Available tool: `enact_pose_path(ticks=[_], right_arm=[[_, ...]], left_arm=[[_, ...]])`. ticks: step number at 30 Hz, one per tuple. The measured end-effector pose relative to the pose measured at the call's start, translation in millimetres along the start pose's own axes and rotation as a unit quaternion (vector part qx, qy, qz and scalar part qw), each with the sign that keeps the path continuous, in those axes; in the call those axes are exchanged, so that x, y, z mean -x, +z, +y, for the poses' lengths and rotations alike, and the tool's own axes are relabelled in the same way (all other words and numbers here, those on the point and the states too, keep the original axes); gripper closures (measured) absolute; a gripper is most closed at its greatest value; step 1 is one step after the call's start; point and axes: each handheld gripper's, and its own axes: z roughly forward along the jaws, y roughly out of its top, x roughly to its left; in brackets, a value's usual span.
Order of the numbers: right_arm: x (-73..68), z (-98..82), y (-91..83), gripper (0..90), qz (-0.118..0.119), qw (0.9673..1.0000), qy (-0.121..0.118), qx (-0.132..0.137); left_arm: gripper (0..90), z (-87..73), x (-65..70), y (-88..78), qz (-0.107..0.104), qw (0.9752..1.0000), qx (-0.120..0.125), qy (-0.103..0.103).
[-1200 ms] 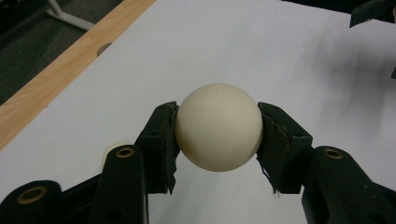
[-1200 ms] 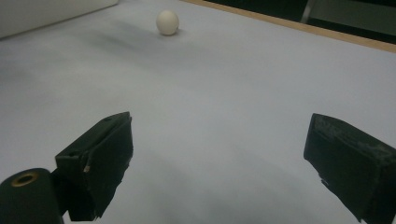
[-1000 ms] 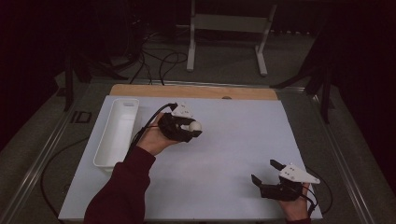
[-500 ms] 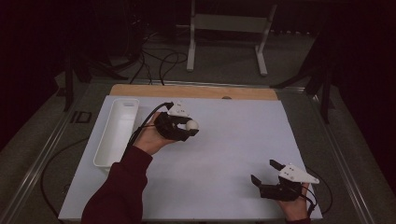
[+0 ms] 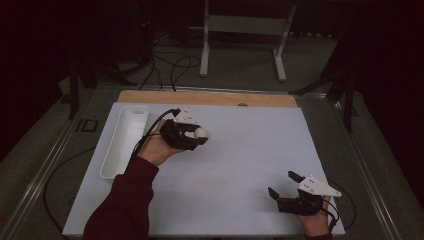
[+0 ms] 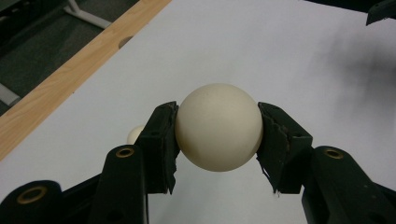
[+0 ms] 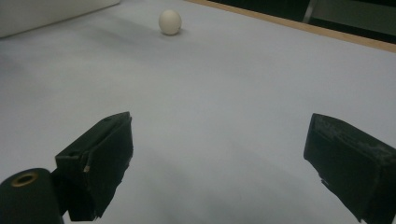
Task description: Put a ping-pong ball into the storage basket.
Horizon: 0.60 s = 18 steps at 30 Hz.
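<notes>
My left gripper (image 5: pixel 199 134) hovers over the white mat, left of centre, shut on a cream-white ball (image 5: pixel 201 132). In the left gripper view both black pads (image 6: pixel 163 140) press the sides of this ball (image 6: pixel 218 127). A second small ball (image 6: pixel 135 134) peeks out on the mat behind the left jaw. The right gripper view has a ball (image 7: pixel 169 22) resting on the mat far ahead. My right gripper (image 5: pixel 282 183) sits low at the mat's near right corner, open, with nothing between its jaws (image 7: pixel 219 154).
A long white tray (image 5: pixel 125 142) lies along the mat's left side, just beside the left hand. A wooden board edge (image 5: pixel 210 98) borders the far side of the mat (image 5: pixel 250 150). Cables and a metal stand (image 5: pixel 245 30) are beyond the table.
The left hand has shifted slightly to the left and turned a little, still holding the ball. The right gripper has stayed where it was.
</notes>
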Motion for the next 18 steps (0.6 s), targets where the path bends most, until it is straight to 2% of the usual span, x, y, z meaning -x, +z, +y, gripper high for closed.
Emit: enact_pose_path(ticks=[18], right_arm=[[-1.3,0.0,1.4,7.9,0.002,1.0,-0.001,-0.001]], left_arm=[[51.0,-8.0,-7.7,-13.5,0.016,0.9999,0.001,-0.002]])
